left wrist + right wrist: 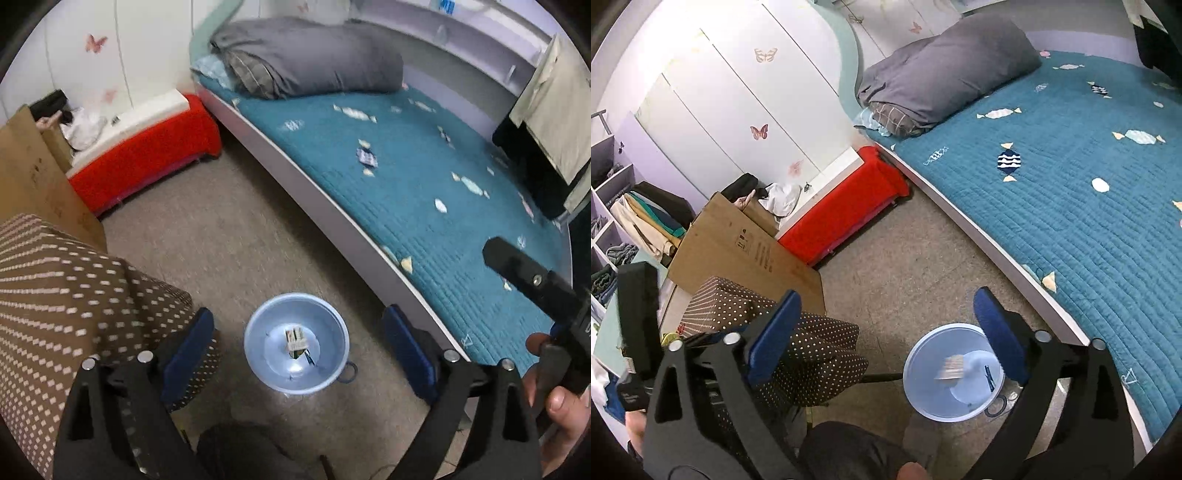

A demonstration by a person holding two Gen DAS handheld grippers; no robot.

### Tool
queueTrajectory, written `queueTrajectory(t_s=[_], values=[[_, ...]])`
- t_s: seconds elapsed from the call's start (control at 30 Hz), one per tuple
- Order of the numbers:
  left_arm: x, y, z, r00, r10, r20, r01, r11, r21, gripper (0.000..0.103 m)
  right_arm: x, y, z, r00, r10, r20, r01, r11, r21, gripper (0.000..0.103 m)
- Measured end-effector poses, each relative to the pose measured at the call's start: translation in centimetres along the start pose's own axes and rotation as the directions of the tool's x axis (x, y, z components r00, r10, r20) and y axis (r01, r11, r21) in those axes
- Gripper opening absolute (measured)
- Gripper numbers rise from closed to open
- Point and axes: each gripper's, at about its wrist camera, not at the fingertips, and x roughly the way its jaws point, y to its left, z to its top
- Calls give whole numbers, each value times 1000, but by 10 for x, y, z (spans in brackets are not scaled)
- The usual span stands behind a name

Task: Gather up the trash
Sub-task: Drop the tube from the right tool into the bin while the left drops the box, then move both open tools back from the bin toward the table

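A light blue round trash bin (297, 343) stands on the floor beside the bed; it also shows in the right wrist view (955, 373). A small pale piece of trash (295, 338) lies inside it, and in the right wrist view it appears blurred (951, 367) within the bin's opening. My left gripper (299, 350) is open and empty above the bin. My right gripper (886, 332) is open and empty, up and left of the bin. The right gripper's black body (535, 284) shows at the right of the left wrist view.
A bed with a teal quilt (1071, 177) and grey pillow (945, 66) is to the right. A brown dotted chair (798, 350), cardboard (738, 251), a red bench (842, 210) and shelves of clothes (624, 229) lie left.
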Motion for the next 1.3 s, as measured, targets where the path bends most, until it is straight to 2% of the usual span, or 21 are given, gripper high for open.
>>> queueTrajectory(t_s=[0.23,0.37,0.7,0.93,1.3], values=[[-49,13,-16,996,9,90,-7,1000,-19,92,-17,32,-4,995,-78,68,82,995,-59,97],[-81,23,-29,988,21,155,-14,999,-45,92,-32,61,-7,987,-116,110,129,984,-124,97],[-150,47,-61,959,63,278,-40,995,-89,93,-54,133,-29,996,-9,88,31,965,-261,97],[-194,70,-84,928,100,359,-48,988,-149,94,-69,183,-43,995,73,70,-46,943,-331,97],[-260,117,-129,856,233,462,-111,955,-276,94,-72,273,-71,981,192,4,-169,874,-455,97]])
